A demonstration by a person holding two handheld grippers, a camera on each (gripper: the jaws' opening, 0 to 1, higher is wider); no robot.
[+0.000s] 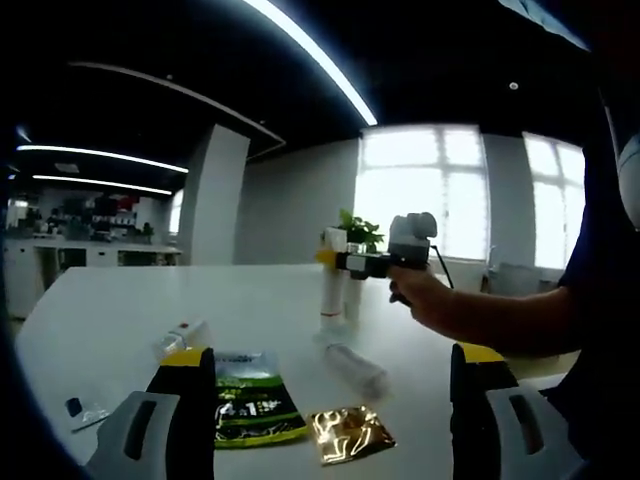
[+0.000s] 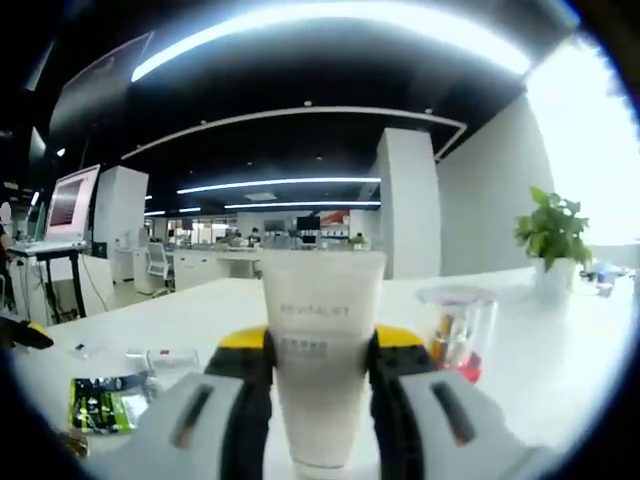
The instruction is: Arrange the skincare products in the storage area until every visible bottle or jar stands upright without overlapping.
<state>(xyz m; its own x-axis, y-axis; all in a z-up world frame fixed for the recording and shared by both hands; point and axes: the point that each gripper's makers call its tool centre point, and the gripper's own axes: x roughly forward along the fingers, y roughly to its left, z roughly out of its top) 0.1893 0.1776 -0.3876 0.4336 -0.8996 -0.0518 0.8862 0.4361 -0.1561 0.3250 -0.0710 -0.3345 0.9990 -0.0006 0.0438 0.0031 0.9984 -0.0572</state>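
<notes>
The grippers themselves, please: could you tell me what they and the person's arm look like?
Each gripper, left and right, has two grey jaws with a dark slot, black inner faces and yellow tips. Seen from the left gripper view, the right gripper has a black pistol-like body with a yellow tip. The person's forearm is bare below a dark sleeve.

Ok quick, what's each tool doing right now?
Left tool: open, holding nothing.
Right tool: shut on the white tube, standing upright.
</notes>
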